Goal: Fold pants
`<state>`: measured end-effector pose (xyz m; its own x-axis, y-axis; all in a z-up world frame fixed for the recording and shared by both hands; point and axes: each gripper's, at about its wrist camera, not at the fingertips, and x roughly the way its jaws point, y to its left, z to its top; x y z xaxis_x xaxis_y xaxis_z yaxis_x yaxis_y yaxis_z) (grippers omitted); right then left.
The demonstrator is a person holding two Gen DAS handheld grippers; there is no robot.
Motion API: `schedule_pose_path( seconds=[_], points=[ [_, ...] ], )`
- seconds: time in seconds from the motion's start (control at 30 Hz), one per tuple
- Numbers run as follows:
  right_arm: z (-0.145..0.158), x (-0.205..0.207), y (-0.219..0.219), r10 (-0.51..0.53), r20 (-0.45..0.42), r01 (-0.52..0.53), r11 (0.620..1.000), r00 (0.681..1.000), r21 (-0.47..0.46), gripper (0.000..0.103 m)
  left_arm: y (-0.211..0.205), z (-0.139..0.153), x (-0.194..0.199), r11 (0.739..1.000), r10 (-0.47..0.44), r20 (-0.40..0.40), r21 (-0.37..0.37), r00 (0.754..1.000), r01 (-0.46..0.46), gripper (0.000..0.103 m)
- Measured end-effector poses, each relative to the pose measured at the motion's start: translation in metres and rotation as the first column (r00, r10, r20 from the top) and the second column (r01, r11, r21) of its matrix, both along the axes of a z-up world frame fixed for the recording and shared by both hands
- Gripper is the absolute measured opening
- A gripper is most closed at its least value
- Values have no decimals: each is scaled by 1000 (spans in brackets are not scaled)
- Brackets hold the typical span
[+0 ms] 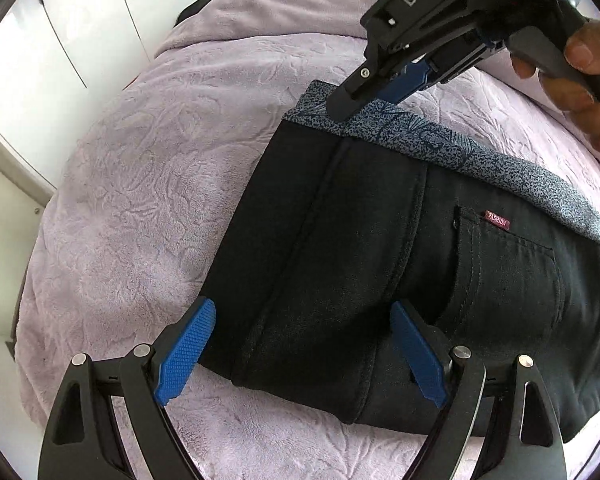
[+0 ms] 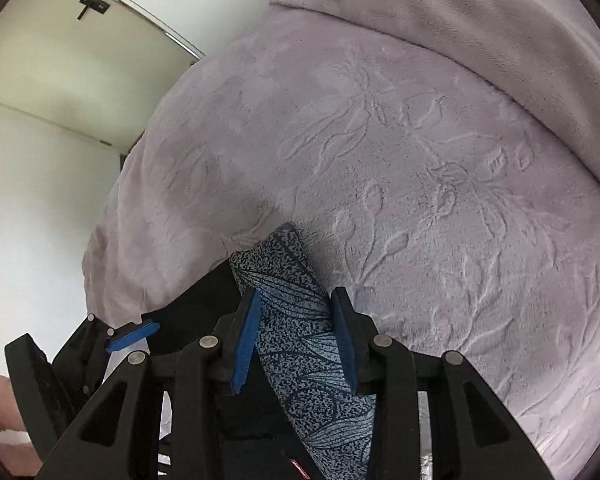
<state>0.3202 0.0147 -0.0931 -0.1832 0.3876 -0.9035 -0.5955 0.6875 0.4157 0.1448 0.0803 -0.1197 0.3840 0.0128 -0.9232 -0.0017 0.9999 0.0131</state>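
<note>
Black pants (image 1: 380,272) lie folded on a lilac bed (image 1: 148,184), a patterned grey strip (image 1: 496,164) running along the far edge of the pants.

My left gripper (image 1: 304,344) hovers at the near edge of the pants, its blue fingers (image 1: 186,350) spread wide on either side of the folded leg end, holding nothing that I can see. My right gripper (image 2: 296,340) sits across the pants from the left one, at the grey strip; its fingers (image 2: 246,340) stand half open with the strip running between them, and I cannot tell whether they actually pinch the cloth.

The pants' long axis runs off to the right of the left gripper, toward the back pocket (image 1: 508,276) with its small red label (image 1: 498,219). Both grippers therefore stand at the same short end of the pants, left at the near corner and right at the far one. I judge the next fold would carry this end along that axis toward the pocket, so both corners need a firm hold first. The left is nearer the leg seam (image 1: 300,264).
</note>
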Motion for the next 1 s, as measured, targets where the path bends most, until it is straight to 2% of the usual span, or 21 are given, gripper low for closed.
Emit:
schedule_pose_path(
  seconds=[0.07, 0.13, 0.17, 0.2, 0.3, 0.37, 0.43, 0.53, 0.57, 0.6, 0.7, 0.77, 0.83, 0.87, 0.93, 0.97, 1.0],
  points=[
    [0, 1, 2, 12, -20, -12, 1000, 1000, 9, 39, 0, 0, 0, 1000, -1, 1, 1, 1000, 1, 90],
    [-2, -2, 3, 32, -33, -32, 999, 999, -15, 18, -1, -1, 0, 1000, -1, 1, 4, 1000, 1, 90],
    [-3, -5, 6, 35, -22, -36, 999, 999, -36, 12, -1, 2, 0, 1000, 7, -4, 6, 1000, -7, 90],
    [1, -8, 8, 37, -5, -37, 999, 999, -33, 10, 0, 6, -1, 1000, 22, -14, 8, 1000, -22, 90],
    [24, -17, 16, 65, 42, -66, 998, 997, 15, 8, 8, 18, -6, 998, 59, 6, -8, 998, -59, 90],
    [32, -16, 20, 79, 60, -81, 996, 995, 35, 8, 10, 12, -5, 998, 65, -15, 15, 998, -65, 90],
    [23, -8, 17, 57, 61, -57, 998, 997, 10, 8, 11, 5, -5, 998, 59, -23, 23, 998, -58, 90],
    [-9, -3, 14, 12, 46, -9, 998, 999, -64, 8, 7, 12, -4, 998, 35, -20, 53, 999, -34, 90],
    [-11, -3, 11, -24, 51, 27, 998, 998, -58, 9, 8, 16, -3, 998, 39, -21, 56, 999, -38, 90],
    [-8, -2, 8, -51, 55, 54, 998, 997, -46, 14, 10, 23, -2, 998, 48, -12, 38, 999, -47, 90],
    [18, -1, -6, -114, 91, 116, 993, 989, -12, 19, 11, 43, 8, 999, 49, 34, 2, 998, -49, 90],
    [40, -2, -19, -127, 136, 128, 992, 983, 6, 19, 7, 44, 18, 999, 40, 32, -4, 999, -40, 90],
    [49, -9, -32, -166, 128, 165, 986, 978, 22, 19, 5, 33, 28, 999, 50, 3, 11, 999, -50, 90],
    [50, -13, -40, -194, 96, 191, 981, 976, 35, 19, 5, 25, 32, 998, 59, -21, 25, 998, -58, 90],
    [35, -37, -38, -223, 24, 222, 974, 974, 42, 19, 9, 11, 34, 997, 76, -52, -7, 996, -76, 91],
    [22, -45, -40, -226, 12, 226, 974, 974, 1, 19, 13, 10, 34, 996, 92, -49, -14, 995, -93, 98],
    [6, -52, -41, -227, 40, 229, 971, 973, -73, 18, 13, 8, 35, 995, 96, -56, -9, 994, -96, 101]
  ],
)
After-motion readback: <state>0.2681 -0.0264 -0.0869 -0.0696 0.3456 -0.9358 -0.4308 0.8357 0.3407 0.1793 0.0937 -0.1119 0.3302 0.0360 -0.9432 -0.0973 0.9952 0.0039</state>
